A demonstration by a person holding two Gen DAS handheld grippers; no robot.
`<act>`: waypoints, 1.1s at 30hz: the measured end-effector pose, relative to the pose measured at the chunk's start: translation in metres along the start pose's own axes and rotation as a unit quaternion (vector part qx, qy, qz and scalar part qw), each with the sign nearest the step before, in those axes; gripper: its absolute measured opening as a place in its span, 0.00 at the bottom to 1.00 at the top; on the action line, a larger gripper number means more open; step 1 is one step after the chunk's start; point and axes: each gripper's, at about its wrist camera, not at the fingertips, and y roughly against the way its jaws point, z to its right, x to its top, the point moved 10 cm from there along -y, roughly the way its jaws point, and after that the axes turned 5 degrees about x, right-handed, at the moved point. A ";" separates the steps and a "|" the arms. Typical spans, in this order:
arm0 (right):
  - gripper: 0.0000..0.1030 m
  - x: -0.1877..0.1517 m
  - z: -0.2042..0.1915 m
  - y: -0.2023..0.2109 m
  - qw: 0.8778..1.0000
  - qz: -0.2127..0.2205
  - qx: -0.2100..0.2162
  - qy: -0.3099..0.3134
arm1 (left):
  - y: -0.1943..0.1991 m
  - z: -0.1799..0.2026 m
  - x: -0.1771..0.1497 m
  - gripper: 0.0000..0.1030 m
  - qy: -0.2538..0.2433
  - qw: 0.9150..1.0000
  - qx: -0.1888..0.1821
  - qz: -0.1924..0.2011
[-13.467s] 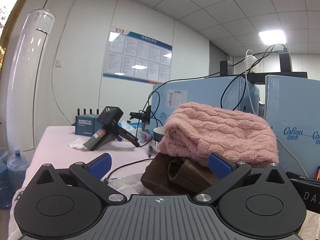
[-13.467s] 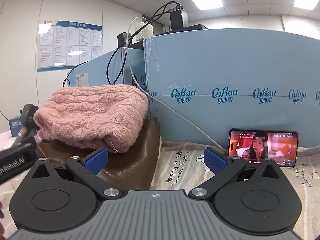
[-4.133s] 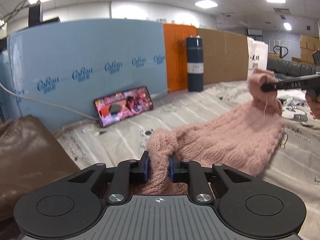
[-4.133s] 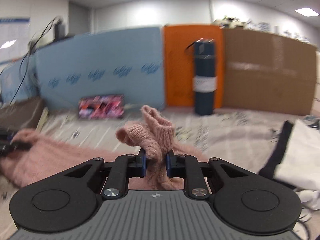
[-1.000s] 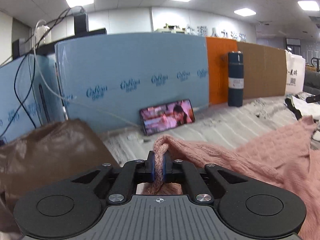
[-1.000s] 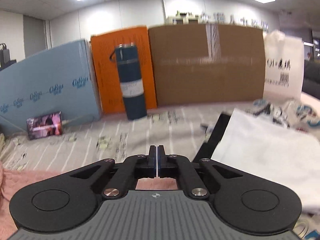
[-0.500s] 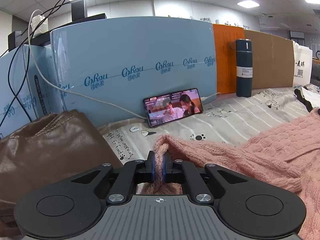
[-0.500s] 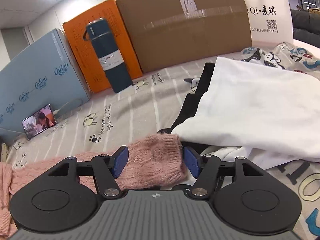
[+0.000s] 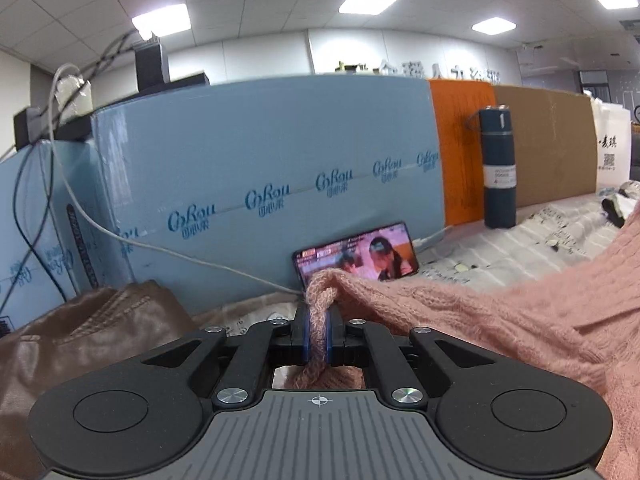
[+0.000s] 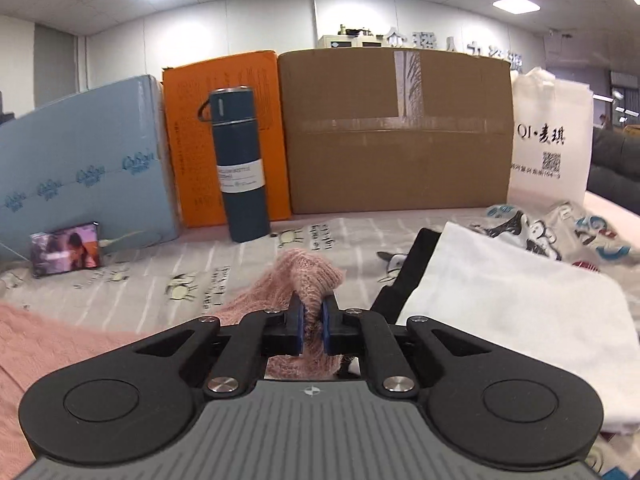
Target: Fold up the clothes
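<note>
Currently the pink knit sweater (image 9: 500, 320) lies spread on the printed bedsheet (image 10: 160, 272). Left gripper (image 9: 318, 334) is clamped on one edge; right gripper (image 10: 311, 330) is clamped on a cuff (image 10: 308, 276), beside a folded white garment (image 10: 520, 300).

surface: printed sheet (image 10: 248, 252) | on it: pink sweater (image 9: 500, 320), phone (image 10: 66, 250), flask (image 10: 240, 164)

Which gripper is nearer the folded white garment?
Right. The right gripper is shut on the pink sweater just beside the white garment; the left gripper sees none nearby.
</note>
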 end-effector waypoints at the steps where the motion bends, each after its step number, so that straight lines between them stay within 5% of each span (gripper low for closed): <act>1: 0.08 -0.002 0.002 -0.006 1.000 -0.008 -0.010 0.008 | -0.011 0.002 -0.006 0.06 -0.008 1.000 -0.002 -0.019; 6: 0.15 -0.028 0.012 -0.034 0.997 -0.074 -0.022 0.004 | -0.039 0.000 -0.030 0.25 -0.044 0.996 0.023 -0.074; 8: 0.40 -0.023 0.011 -0.028 0.998 -0.062 -0.027 0.006 | -0.030 -0.009 -0.024 0.41 -0.038 0.997 0.037 -0.056; 11: 0.55 -0.006 -0.003 -0.008 0.998 -0.025 -0.051 0.038 | -0.006 -0.028 -0.008 0.71 -0.029 0.998 0.061 -0.018; 14: 0.58 0.010 -0.033 0.018 0.996 0.013 -0.051 0.067 | 0.024 -0.041 -0.001 0.74 -0.037 0.996 0.085 0.007; 17: 0.61 0.012 -0.081 0.041 0.997 0.024 0.043 0.054 | 0.061 -0.032 -0.010 0.75 -0.043 0.997 0.063 0.016; 20: 0.61 -0.011 -0.142 0.048 0.978 -0.031 0.204 0.004 | 0.098 0.001 -0.036 0.76 -0.057 0.998 -0.034 0.003; 23: 0.60 -0.041 -0.196 0.049 0.953 -0.081 0.292 0.014 | 0.120 0.019 -0.070 0.76 -0.079 0.993 -0.079 -0.035; 27: 0.51 -0.073 -0.244 0.041 0.933 -0.129 0.332 0.053 | 0.121 0.012 -0.091 0.80 -0.086 0.994 -0.048 -0.057; 29: 0.25 -0.083 -0.254 0.040 0.930 -0.137 0.336 0.061 | 0.122 0.009 -0.091 0.80 -0.087 0.994 -0.037 -0.053; 33: 0.12 -0.086 -0.262 0.055 0.931 -0.115 0.340 0.066 | 0.127 0.006 -0.081 0.80 -0.067 0.997 -0.029 -0.024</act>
